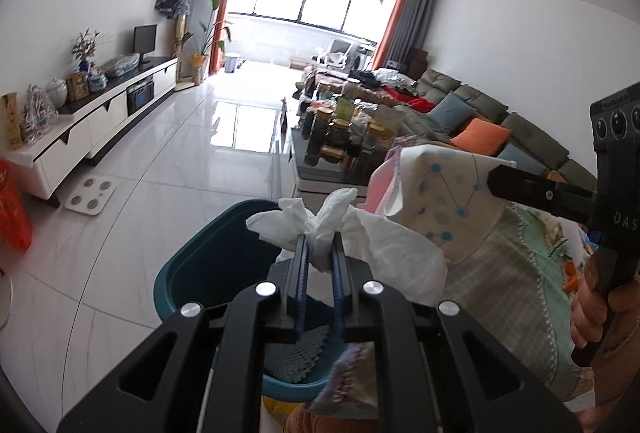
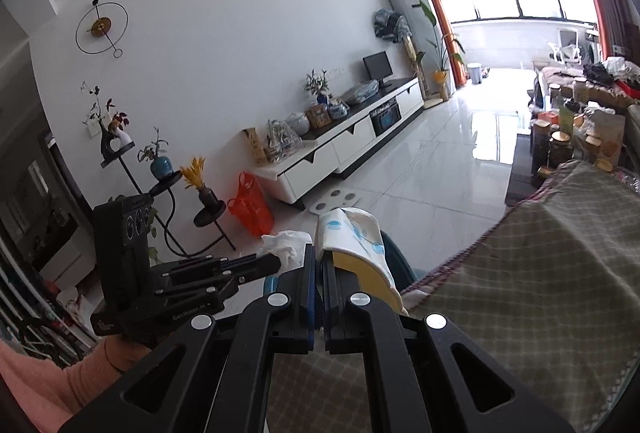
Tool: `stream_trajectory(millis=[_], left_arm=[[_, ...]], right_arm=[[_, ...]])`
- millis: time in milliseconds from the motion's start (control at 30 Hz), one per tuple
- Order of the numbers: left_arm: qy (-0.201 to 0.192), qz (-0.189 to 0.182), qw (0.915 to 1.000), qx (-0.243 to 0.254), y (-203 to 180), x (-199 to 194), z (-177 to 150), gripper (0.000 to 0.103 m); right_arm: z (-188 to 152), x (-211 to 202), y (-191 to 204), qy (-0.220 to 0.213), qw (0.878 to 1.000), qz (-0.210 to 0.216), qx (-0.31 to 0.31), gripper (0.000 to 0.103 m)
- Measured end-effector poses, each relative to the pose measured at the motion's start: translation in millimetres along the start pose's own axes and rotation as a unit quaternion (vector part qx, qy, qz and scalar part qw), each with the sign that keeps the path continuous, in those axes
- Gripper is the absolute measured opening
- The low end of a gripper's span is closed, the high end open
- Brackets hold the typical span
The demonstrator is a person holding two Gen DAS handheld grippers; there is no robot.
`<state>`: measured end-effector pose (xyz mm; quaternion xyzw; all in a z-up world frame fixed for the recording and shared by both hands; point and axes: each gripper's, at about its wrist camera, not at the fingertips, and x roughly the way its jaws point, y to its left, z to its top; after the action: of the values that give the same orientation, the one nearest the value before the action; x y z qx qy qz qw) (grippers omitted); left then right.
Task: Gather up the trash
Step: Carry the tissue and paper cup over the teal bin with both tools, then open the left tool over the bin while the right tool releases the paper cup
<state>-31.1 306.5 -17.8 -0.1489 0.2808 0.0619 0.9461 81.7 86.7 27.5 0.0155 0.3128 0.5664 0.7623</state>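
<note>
Crumpled tissue (image 1: 348,233) pinched in left gripper (image 1: 320,245); patterned wrapper (image 2: 356,245) clamped in right gripper (image 2: 319,257). Teal bin (image 1: 200,265) directly below left tips, nearer left; release judged next.

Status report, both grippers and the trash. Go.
Left gripper shut on crumpled white tissue, over teal bin. Right gripper shut on patterned paper packet beside it. Nothing blocking the bin mouth.

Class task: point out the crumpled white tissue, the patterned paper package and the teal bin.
crumpled white tissue (image 1: 394,245): left wrist view, its right lobe.
patterned paper package (image 1: 444,193): left wrist view, dotted face.
teal bin (image 1: 208,253): left wrist view, inner wall.
</note>
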Motion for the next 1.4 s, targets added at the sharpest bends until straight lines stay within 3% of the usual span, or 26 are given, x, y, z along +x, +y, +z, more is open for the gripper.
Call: stream_trajectory(millis=[467,900,1133,1167,1233,1400], left_arm=[[0.048,0.033,0.9979,-0.029,31,37,-13,0.012],[0.082,0.048,0.9947,-0.038,37,62,-22,0.013],[0.092,0.042,0.9938,-0.045,38,72,-23,0.02],[0.092,0.04,0.9939,-0.046,37,73,-23,0.026],[0.09,0.04,0.9941,-0.047,38,73,-24,0.036],[0.085,0.032,0.9946,-0.051,37,73,-25,0.038]], right_arm=[[9,69,-9,0.051,0.998,0.003,0.03,0.003],[8,100,-13,0.088,0.995,-0.002,0.051,0.007],[5,97,-20,0.089,0.994,-0.01,0.061,0.007],[4,93,-21,0.087,0.994,-0.01,0.061,0.007],[3,87,-21,0.082,0.995,-0.01,0.061,0.013],[0,64,-22,0.066,0.996,-0.013,0.057,0.019]])
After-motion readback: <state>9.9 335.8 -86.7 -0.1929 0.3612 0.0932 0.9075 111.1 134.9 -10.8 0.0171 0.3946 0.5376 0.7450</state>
